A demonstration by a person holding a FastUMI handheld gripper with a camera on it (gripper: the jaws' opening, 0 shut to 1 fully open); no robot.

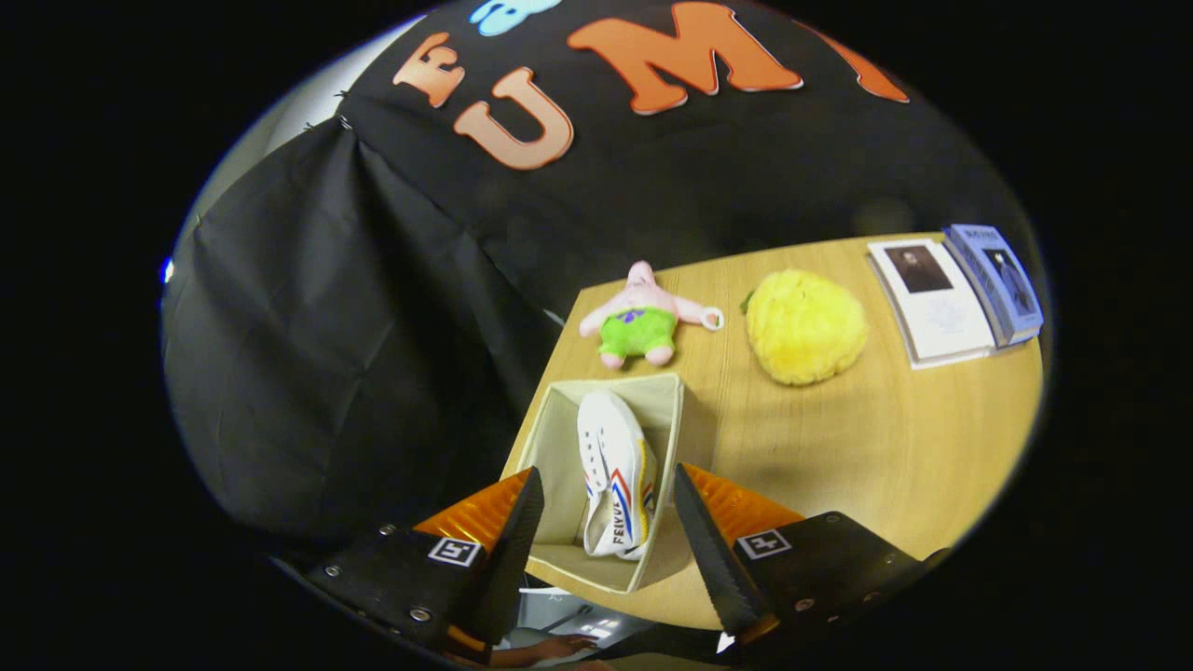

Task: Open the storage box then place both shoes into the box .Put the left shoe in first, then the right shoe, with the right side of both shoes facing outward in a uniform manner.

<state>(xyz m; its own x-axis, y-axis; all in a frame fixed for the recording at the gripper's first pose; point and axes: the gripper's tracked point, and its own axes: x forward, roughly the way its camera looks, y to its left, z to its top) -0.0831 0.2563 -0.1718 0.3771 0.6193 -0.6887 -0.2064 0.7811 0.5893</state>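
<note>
One shoe (612, 475): on its side in the open box (559, 438), between and just beyond the fingers.
Handling: likely light, soft upper, stiff sole; best pinched at heel or collar.
Gripper (606, 540): spread wide, empty.
Table (885, 447): smooth wood; toys at 12 o'clock, books at 2 o'clock.

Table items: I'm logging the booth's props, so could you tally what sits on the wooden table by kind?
Storage box: 1, open, lying beyond the open gripper
Shoe: 1, white, inside the box
Plush toys: 2, a pink and green one and a yellow one
Books: 2, one white, one blue, side by side
Total: 6
</note>
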